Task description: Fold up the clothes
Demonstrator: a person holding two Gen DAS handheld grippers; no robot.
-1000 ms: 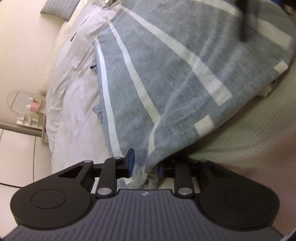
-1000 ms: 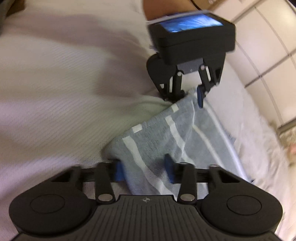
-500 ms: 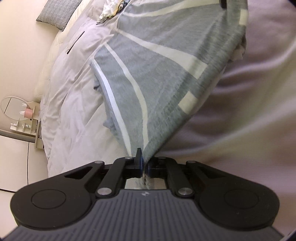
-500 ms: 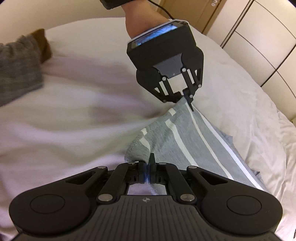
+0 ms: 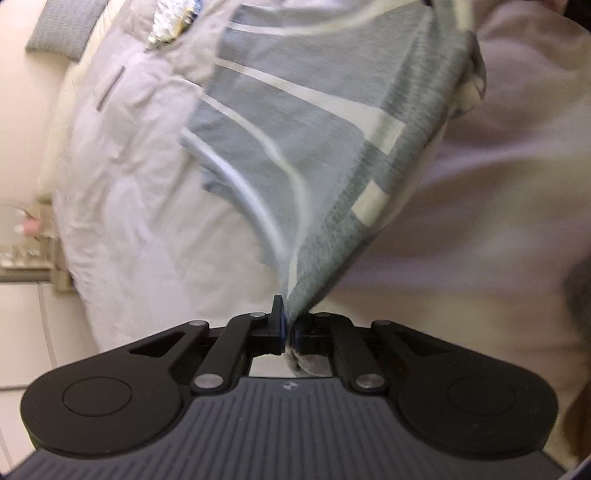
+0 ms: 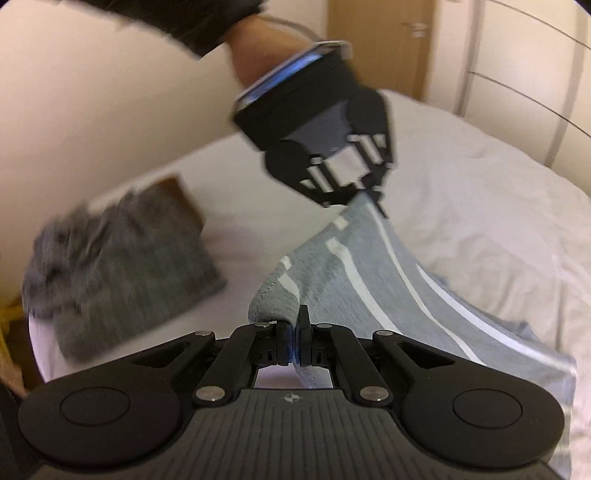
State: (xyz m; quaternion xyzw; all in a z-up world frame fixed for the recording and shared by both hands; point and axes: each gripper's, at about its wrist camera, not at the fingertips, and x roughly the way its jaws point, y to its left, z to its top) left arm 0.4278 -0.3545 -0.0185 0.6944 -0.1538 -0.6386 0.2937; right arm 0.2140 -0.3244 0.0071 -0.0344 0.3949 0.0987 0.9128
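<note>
closest in, the right gripper (image 6: pixel 294 334) is clenched on a corner of the grey striped garment (image 6: pixel 369 288), its two pads pressed together with a fold of hem bunched between them and a little cloth poking out below. the left gripper (image 5: pixel 289 328) is clenched the same way on another corner of the garment (image 5: pixel 306 147); seen from the right wrist view it hangs up in the air (image 6: pixel 371 195), gripped by a person's hand (image 6: pixel 258 62) in a dark sleeve (image 6: pixel 177 18), with the cloth pinched at its tips. both sets of jaws have just been closing, each with the cloth between the pads. the garment is stretched between the two grippers, lifted off the bed (image 6: pixel 480 221) along that edge, while its far part trails down onto the white sheet toward the right of the right wrist view. it is grey with pale stripes running lengthwise. to the left of it, well apart, a folded dark grey garment (image 6: pixel 122 266) lies on the bed, blurred, with something brown (image 6: pixel 181 199) just behind it. further off in the left wrist view, a rumpled white duvet (image 5: pixel 129 184) covers the bed, a grey pillow (image 5: pixel 62 26) sits at its far end, and a small nightstand (image 5: pixel 29 251) stands beside it. beyond the bed in the right wrist view are a wooden door (image 6: pixel 384 44) and pale wardrobe fronts (image 6: pixel 524 74).
</note>
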